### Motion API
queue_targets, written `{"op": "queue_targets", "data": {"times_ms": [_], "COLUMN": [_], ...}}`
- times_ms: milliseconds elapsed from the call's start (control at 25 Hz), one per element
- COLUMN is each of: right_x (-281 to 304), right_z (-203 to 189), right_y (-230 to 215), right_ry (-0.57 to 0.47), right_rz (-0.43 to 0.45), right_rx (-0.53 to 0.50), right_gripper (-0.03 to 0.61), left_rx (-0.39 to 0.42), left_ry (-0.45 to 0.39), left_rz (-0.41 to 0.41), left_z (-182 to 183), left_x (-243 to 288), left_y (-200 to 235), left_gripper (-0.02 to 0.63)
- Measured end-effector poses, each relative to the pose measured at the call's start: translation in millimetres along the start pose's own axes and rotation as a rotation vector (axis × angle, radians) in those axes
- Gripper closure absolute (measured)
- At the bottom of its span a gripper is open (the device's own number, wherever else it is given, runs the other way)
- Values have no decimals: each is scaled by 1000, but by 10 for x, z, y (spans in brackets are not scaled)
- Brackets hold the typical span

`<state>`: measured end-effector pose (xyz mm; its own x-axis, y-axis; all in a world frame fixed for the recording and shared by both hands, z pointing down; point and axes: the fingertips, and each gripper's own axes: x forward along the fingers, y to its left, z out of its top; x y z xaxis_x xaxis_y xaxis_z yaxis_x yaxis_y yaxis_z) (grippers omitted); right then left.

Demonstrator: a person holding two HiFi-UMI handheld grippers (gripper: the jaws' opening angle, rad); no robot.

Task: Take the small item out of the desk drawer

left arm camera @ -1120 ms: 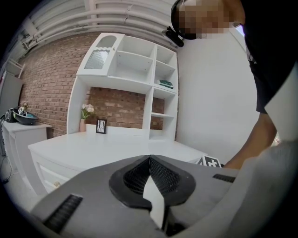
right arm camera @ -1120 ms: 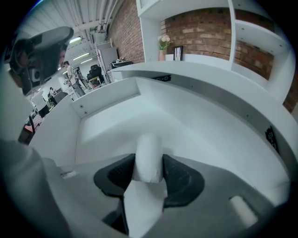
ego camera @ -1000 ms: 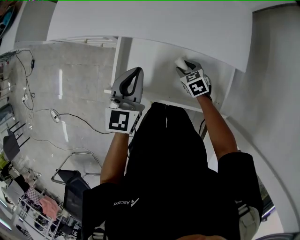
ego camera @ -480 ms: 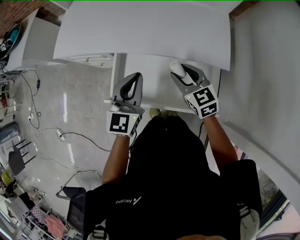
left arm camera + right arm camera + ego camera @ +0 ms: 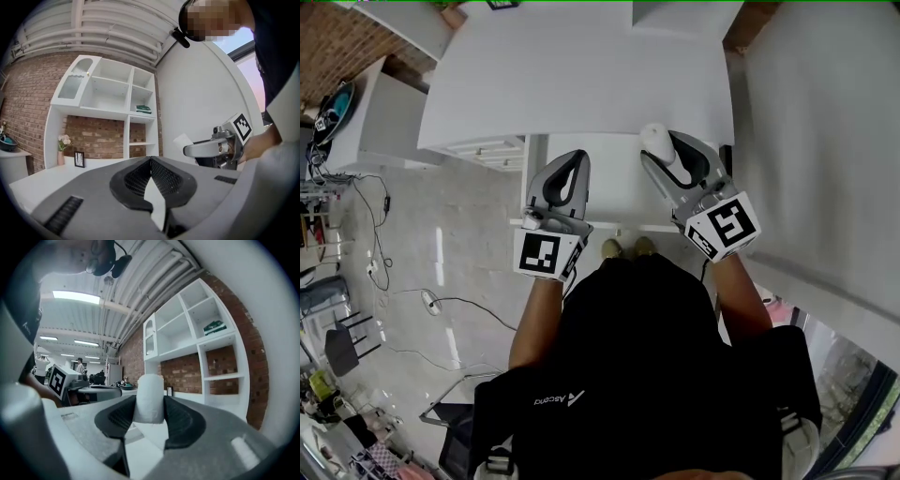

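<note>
While your right gripper (image 5: pixel 664 153) clamps the small white cylinder (image 5: pixel 654 139), carry it level over the tabletop (image 5: pixel 581 75); your left gripper (image 5: pixel 570 161) is closed, empty.

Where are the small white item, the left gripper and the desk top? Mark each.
small white item (image 5: pixel 150 401), right gripper view, its front face.
left gripper (image 5: pixel 569 156), head view, where its fingers meet.
desk top (image 5: pixel 581 75), head view, bare white surface.
</note>
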<state>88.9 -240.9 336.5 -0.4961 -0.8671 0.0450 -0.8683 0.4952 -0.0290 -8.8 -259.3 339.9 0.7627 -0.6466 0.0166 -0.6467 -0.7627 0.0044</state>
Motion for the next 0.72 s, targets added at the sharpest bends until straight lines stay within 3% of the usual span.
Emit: {"op": "queue_targets", "data": {"times_ms": [320, 720], "right_x": [-180, -190], "right_z": [388, 347], "right_y": [51, 36], "right_ry": [-117, -119], "right_rz": [-11, -19], "right_rx": [-21, -31], "right_gripper": [400, 402], "left_rx": [22, 13], "left_ry": [-57, -66], "left_rz": [-20, -8], "left_z": [365, 363], "left_x": [-25, -31], "left_y": [-100, -77], "left_gripper": [615, 615]}}
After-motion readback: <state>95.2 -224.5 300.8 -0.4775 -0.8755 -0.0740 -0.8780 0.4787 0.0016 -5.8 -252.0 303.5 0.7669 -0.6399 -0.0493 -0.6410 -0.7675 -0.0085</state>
